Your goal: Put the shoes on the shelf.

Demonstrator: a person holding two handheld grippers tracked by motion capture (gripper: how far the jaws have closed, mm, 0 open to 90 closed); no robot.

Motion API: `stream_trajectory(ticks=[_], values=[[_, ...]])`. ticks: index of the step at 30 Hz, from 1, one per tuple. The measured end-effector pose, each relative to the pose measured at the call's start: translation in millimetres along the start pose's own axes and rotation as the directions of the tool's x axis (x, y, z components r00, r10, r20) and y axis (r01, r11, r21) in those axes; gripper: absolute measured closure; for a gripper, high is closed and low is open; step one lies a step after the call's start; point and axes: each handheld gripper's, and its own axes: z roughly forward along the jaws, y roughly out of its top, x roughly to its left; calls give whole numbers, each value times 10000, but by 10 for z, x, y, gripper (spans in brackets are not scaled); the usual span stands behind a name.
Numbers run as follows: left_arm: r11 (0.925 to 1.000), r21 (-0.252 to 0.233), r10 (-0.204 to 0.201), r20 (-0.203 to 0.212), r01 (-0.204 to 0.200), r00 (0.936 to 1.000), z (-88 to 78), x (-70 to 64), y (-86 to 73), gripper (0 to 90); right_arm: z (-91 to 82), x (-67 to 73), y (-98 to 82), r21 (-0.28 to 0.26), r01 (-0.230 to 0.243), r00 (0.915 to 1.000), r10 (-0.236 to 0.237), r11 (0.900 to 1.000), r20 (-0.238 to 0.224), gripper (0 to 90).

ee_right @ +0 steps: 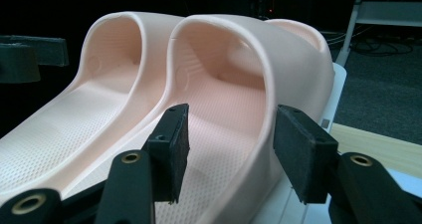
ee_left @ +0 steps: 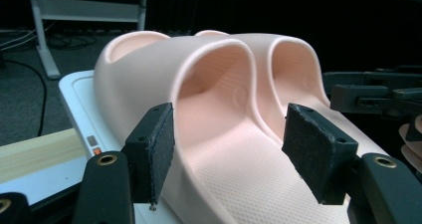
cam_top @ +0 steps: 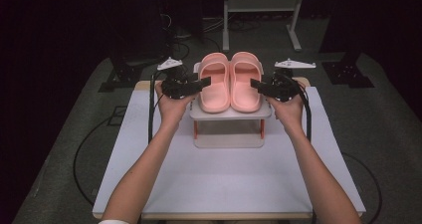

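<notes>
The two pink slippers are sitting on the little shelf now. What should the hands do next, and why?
Probably draw both grippers back, away from the shelf. The pair of pink foam slide slippers rests side by side on the small white two-tier shelf. The left gripper and the right gripper have open jaws with pads clear of the slippers, so nothing seems left to hold.

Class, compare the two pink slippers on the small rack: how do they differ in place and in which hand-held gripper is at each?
The left slipper lies on the rack's left half, the right slipper on its right half. The left hand-held gripper straddles the left slipper's outer edge; the right hand-held gripper straddles the right slipper's. Shared: pink, toes pointing away, side by side, neither clamped.
</notes>
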Motion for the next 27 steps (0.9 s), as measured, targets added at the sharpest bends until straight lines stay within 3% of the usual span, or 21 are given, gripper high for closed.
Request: stream_trajectory(ticks=[27], values=[[9997, -182, 175, 267, -170, 9995, -246, -224, -171, 349, -287, 111, -161, -22, 215, 9993, -216, 9998, -300, 450]])
